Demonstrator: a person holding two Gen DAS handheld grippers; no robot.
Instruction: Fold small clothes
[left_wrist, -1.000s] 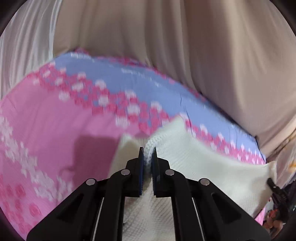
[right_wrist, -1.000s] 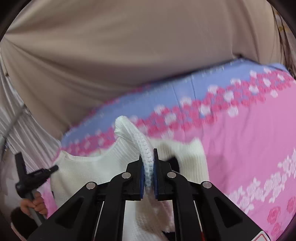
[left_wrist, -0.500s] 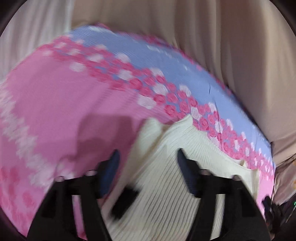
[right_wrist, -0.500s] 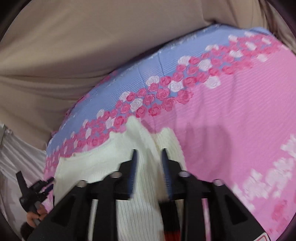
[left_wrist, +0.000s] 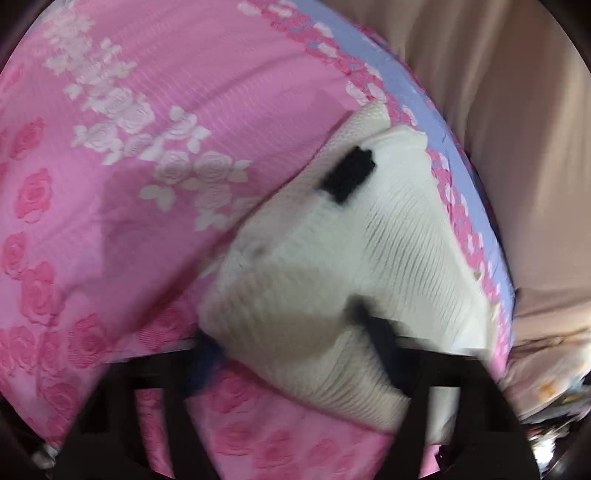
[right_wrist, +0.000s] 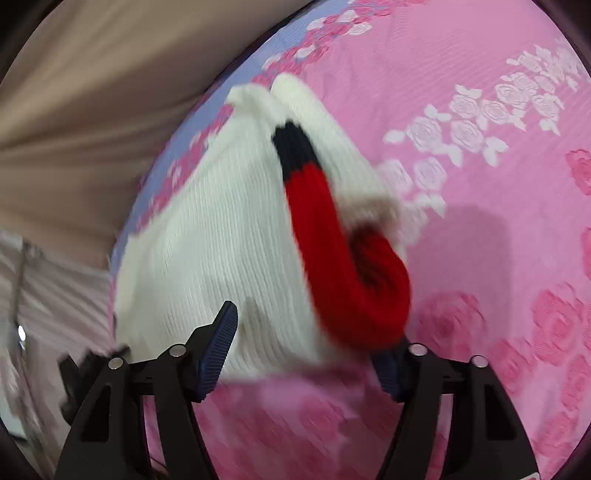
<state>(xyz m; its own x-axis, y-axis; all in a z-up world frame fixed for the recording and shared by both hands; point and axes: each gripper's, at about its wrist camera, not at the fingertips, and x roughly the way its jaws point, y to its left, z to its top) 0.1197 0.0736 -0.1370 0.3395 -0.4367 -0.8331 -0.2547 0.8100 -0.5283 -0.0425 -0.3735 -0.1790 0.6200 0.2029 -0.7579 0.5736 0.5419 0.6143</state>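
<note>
1. White knitted sweater (left_wrist: 369, 266) lay on the pink rose-patterned bedspread (left_wrist: 110, 147), close to its blue border (left_wrist: 406, 74), with a beige curtain (left_wrist: 517, 129) beyond.
2. In the right wrist view the sweater (right_wrist: 221, 240) showed a red cuff (right_wrist: 354, 280) with a dark band (right_wrist: 291, 147), curled over its near right corner.
3. Left gripper (left_wrist: 295, 369) stood with its jaws apart but closing, straddling the near hem; the blurred fingers did not yet press the knit.
4. Right gripper (right_wrist: 306, 354) was likewise apart and closing, with the near edge and the red cuff between its fingers, not yet pinched.
5. Judged step: taking a fresh hold on the near edge for another fold.
6. The next move would call for both grippers to clamp the hem evenly, lift it and carry it toward the far edge, keeping the loose cuff tucked inside.
</note>
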